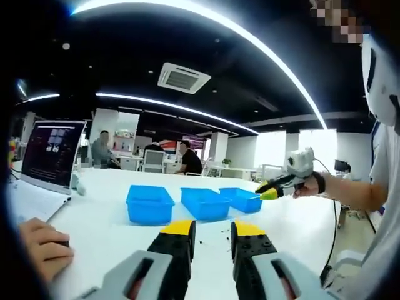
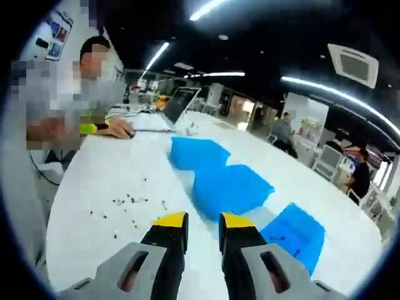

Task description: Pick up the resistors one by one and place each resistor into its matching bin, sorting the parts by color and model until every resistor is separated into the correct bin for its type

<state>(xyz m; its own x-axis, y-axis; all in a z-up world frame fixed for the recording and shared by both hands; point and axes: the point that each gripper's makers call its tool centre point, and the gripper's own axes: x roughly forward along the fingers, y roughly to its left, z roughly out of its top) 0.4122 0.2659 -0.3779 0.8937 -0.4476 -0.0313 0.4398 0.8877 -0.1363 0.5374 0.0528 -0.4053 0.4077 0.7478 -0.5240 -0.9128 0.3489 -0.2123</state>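
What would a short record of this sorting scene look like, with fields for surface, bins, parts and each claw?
surface: white table
bins: three blue bins in a row
parts: small dark resistors scattered loose on the table beside the bins
left claw: open, empty, above the table
right claw: open, empty, near the bins
other: open laptop

Glossy plastic bins [image 1: 150,203], smooth white table [image 1: 100,231]

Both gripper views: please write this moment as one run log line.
left gripper: open, empty | right gripper: open, empty | three blue bins: in a row | resistors: scattered on white table
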